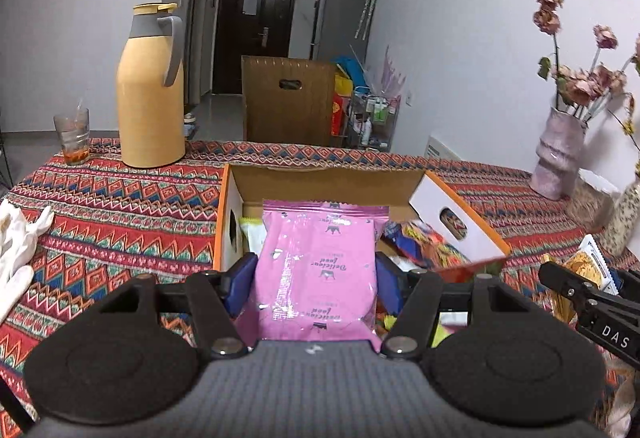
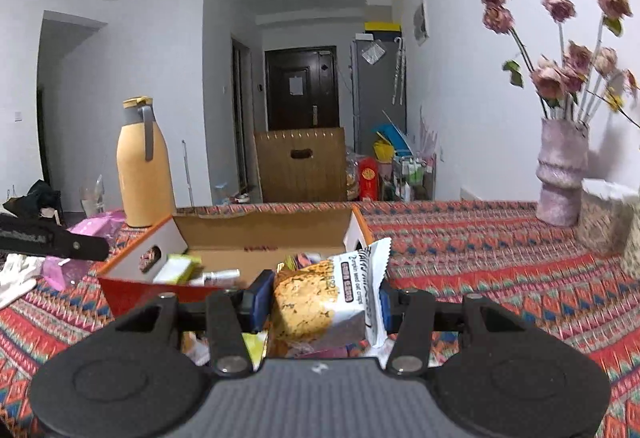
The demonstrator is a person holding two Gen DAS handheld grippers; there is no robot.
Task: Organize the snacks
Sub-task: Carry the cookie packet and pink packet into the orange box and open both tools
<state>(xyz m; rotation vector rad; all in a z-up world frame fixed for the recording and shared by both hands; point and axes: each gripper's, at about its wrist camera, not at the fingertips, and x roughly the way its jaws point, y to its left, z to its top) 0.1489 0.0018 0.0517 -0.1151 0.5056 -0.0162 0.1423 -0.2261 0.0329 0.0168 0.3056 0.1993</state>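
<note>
Pink snack packet (image 1: 318,270) clamped, left hand-held gripper (image 1: 316,278) tilted downward

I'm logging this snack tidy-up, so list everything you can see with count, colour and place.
pink snack packet: one, pink, held over the box
crisp packet: one, white and golden, held near the box
box: one, orange and white, open, mid-table, snacks inside
thermos: one, yellow, far left
glass: one, clear, beside thermos
vase: one, pink, right, wilted flowers
tablecloth: one, red patterned
left tool: one, black
right tool: one, black
</note>
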